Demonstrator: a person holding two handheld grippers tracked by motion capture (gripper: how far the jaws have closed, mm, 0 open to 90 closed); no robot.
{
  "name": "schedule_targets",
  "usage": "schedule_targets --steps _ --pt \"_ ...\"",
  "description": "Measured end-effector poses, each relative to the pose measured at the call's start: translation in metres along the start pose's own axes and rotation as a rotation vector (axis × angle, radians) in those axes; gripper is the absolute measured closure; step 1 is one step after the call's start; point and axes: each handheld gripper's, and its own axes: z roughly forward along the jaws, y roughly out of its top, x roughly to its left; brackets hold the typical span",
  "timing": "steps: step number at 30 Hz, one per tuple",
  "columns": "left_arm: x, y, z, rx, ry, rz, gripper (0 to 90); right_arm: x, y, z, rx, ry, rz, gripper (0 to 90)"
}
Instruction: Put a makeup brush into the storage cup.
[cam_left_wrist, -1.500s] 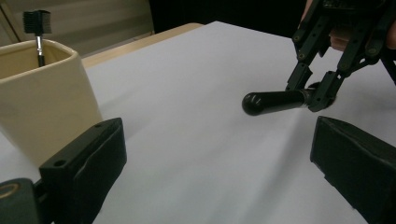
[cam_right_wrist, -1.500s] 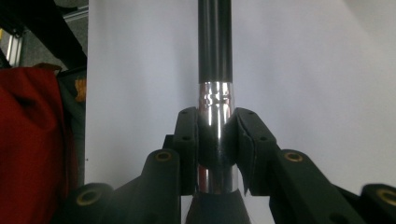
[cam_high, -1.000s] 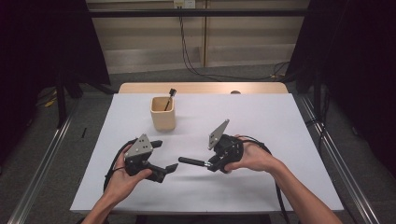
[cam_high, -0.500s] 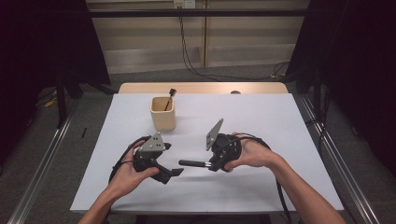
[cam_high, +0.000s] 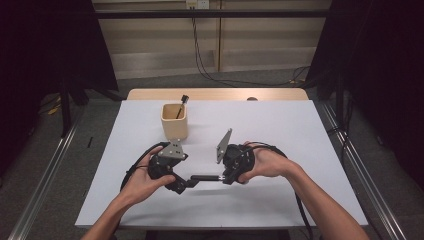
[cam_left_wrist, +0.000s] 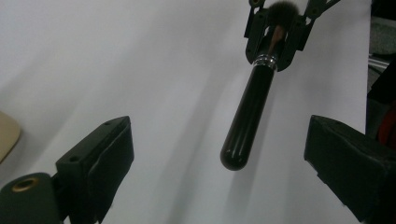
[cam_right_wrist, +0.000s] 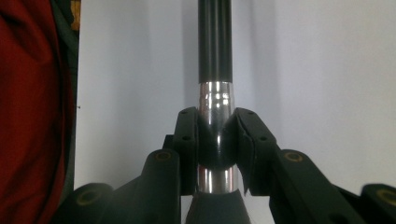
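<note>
A make-up brush (cam_high: 202, 177) with a black handle and silver ferrule is held level just above the white table top (cam_high: 280, 125). My right gripper (cam_high: 222, 178) is shut on it at the ferrule (cam_right_wrist: 215, 100), its pads (cam_right_wrist: 243, 140) pressing both sides. The handle (cam_left_wrist: 247, 116) points at my left gripper (cam_high: 184, 184), which stands open; the handle's rounded end hangs in the gap between its pads (cam_left_wrist: 112, 144), touching neither. In the left gripper view the right gripper (cam_left_wrist: 275, 32) shows at the top, with the bristles behind it.
A beige cup (cam_high: 174, 121) stands behind the grippers on the table, with another thin brush (cam_high: 181, 104) leaning in it. Bare wood (cam_high: 215, 94) edges the table's far side. Red clothing (cam_right_wrist: 28, 93) shows at the left of the right gripper view.
My left gripper has moved right and a little away from me, towards the brush handle's free end. The right gripper with the brush has stayed put.
</note>
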Motion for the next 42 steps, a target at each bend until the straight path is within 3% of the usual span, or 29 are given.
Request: schedule_targets --steps 3,10,17,20,22,24,25,29,31,35,42 --pt "0.004 0.001 0.003 0.017 -0.015 -0.009 8.4 0.000 0.002 0.000 0.020 -0.006 -0.016 71.6" --pt "0.003 0.005 0.010 0.064 -0.041 0.040 8.3 0.001 0.006 -0.001 0.053 -0.012 -0.030 71.6" --pt "0.003 0.008 0.018 0.123 -0.123 0.072 8.3 0.000 0.010 0.001 0.059 -0.015 -0.053 71.6" --pt "0.000 0.008 0.024 0.146 -0.095 0.099 8.4 0.001 0.012 0.000 0.063 -0.019 -0.051 71.5" --pt "-0.001 0.007 0.025 0.153 -0.112 0.135 8.3 0.001 0.012 0.000 0.056 -0.021 -0.053 71.6" --pt "-0.001 0.008 0.027 0.168 -0.130 0.131 7.9 0.001 0.012 0.000 0.058 -0.023 -0.052 71.6" --pt "-0.001 0.008 0.027 0.159 -0.115 0.131 8.1 0.001 0.012 0.000 0.059 -0.022 -0.051 71.6" --pt "-0.001 0.009 0.029 0.165 -0.115 0.130 21.2 0.002 0.012 -0.001 0.053 -0.018 -0.053 71.5" --pt "0.001 0.009 0.031 0.162 -0.111 0.094 25.5 0.002 0.013 0.000 0.048 -0.019 -0.059 71.6" --pt "0.002 0.009 0.036 0.170 -0.132 0.082 37.8 0.003 0.014 0.002 0.049 -0.014 -0.060 71.5" --pt "0.000 0.010 0.040 0.185 -0.159 0.094 54.8 0.002 0.015 0.004 0.044 -0.018 -0.066 71.6"
